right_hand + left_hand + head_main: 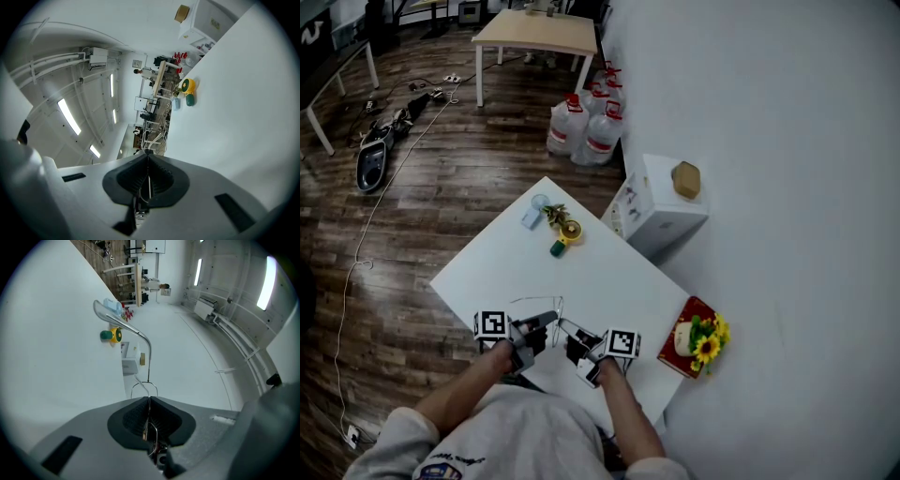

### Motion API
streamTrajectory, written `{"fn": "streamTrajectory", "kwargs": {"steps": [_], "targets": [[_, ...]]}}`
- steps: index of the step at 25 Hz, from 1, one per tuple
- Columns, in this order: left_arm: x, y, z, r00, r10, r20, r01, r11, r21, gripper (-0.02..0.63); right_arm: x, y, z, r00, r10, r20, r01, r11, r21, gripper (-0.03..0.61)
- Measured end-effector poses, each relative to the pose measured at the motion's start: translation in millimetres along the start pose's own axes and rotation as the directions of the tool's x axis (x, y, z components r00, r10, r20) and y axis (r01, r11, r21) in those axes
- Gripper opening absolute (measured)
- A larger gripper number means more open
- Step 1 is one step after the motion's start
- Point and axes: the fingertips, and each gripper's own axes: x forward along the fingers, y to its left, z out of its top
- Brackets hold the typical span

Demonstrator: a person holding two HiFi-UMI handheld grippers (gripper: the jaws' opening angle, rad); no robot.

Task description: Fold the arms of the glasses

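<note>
The glasses (149, 380) are clamped in left gripper (548, 322) and right gripper (565, 328) jaws; one arm (150, 352) is judged unfolded.

Both forearms reach forward from the body over the near corner of the desk (600, 272), bare below pushed-up pale sleeves (403, 441). The left forearm (459, 389) angles in from the left and the right forearm (628, 412) from the right, so the two tools meet nose to nose just in front of the chest. The left tongs (551, 321) point about level, with their marker cube (491, 324) on the outer side. Their jaws are pressed together on a thin wire part of the glasses (149, 362). The right tongs (565, 328) tip slightly downward, and their jaws are likewise clamped on fine wire of the same frame. The tips of the two tools sit just beside each other.
</note>
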Motion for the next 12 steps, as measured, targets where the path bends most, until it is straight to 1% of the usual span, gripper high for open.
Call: {"fn": "streamTrajectory", "kwargs": {"steps": [2,3,5,7,9,12], "targets": [[-1.0,1.4,0.0,1.0,0.003,0.013,-0.002,1.0,-0.021,0.014,-3.1,-5.4,0.1,1.0,-0.027,0.007,0.027,0.999,0.018,0.009],[-1.4,2.1,0.8,1.0,0.004,0.018,-0.004,1.0,-0.017,0.014,-5.2,-9.8,0.4,0.999,-0.049,0.011,0.048,0.998,0.031,0.009],[-1.1,1.5,1.5,1.0,0.002,0.014,-0.002,1.0,-0.002,0.028,-6.3,-12.4,2.0,0.998,-0.059,0.019,0.059,0.998,0.039,0.009],[-0.8,-2.5,0.5,1.0,-0.009,0.005,0.009,1.0,-0.002,0.096,-6.1,-11.1,2.9,0.998,-0.057,0.024,0.056,0.998,0.04,0.009],[-2.3,-5.3,0.7,1.0,-0.012,0.005,0.012,1.0,0.003,0.129,-7.2,-9.8,3.2,0.998,-0.056,0.029,0.054,0.998,0.042,0.009],[-9.5,-8.0,2.7,1.0,-0.013,0.014,0.012,1.0,0.021,0.157,-9.1,-10.4,4.3,0.997,-0.061,0.042,0.059,0.997,0.044,0.009]]}}
